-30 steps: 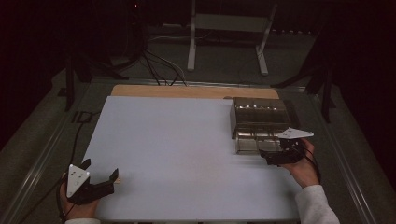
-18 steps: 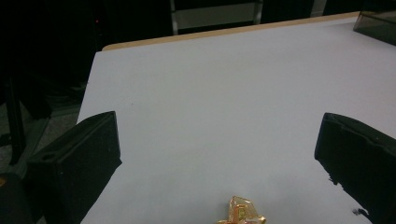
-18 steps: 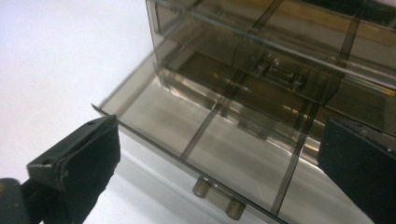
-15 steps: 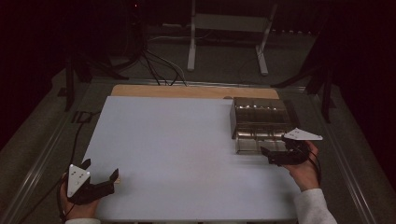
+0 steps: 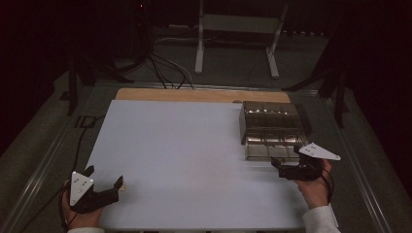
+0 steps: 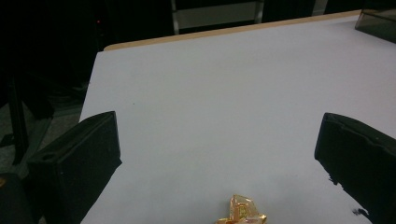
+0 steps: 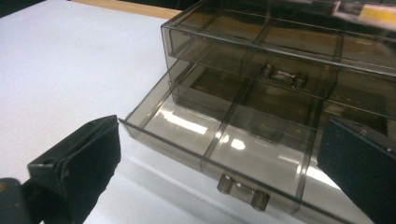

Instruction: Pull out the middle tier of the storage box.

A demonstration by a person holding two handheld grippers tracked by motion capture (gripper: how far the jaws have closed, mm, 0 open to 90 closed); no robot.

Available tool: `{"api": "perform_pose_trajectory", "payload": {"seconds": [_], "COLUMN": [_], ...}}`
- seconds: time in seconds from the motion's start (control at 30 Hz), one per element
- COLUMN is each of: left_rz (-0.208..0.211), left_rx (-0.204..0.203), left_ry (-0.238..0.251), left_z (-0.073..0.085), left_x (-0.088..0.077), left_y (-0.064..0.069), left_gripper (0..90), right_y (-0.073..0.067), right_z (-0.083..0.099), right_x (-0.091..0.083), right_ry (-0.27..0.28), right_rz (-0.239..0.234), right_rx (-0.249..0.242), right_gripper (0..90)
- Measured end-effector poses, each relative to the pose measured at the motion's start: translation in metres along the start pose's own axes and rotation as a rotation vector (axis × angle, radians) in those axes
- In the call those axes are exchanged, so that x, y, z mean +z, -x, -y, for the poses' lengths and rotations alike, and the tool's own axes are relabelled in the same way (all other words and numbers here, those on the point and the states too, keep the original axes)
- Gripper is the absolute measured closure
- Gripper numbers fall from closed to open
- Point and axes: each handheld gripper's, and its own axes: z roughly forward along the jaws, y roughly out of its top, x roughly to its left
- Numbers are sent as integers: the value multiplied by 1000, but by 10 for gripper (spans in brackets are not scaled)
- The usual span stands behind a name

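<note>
Near the worktop's right edge stands a smoky, clear plastic drawer box [image 5: 270, 127], its lower drawer [image 7: 224, 140] pulled out toward the person, divided into shallow glossy compartments with a small knob [image 7: 243, 191] on its front. The right gripper [image 5: 287, 170] sits just in front of that drawer, jaws apart and empty. At the near left corner the left gripper [image 5: 99, 183] also stands wide open, a small crinkly gold-wrapped piece [image 6: 241, 211] lying on the matte white sheet between its jaws; this hand is the nearer one.
</note>
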Motion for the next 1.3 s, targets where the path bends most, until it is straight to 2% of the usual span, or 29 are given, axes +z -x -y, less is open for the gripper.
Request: {"api": "perform_pose_trajectory", "payload": {"seconds": [0.07, 0.33, 0.67, 0.83, 1.0, 1.3], "left_rz": [-1, 7, 9, 31, 44, 63], "left_rx": [1, 1, -1, -4, 6, 0], "left_ry": [0, -6, -16, -30, -60, -90], "left_z": [0, 0, -1, -1, 0, 2], "left_x": [0, 1, 2, 2, 6, 8], "left_y": [0, -1, -3, -4, -3, -8], "left_gripper": [15, 15, 15, 15, 15, 15], "right_y": [-2, -6, -15, -16, -17, -17], "right_z": [3, 16, 29, 30, 33, 36], "right_x": [-2, -8, -6, -6, -3, -4], "right_ry": [13, 79, 110, 127, 114, 114], "right_rz": [20, 36, 51, 54, 57, 48], "right_rx": [0, 50, 60, 53, 44, 37], "right_gripper": [0, 0, 0, 0, 0, 0]}}
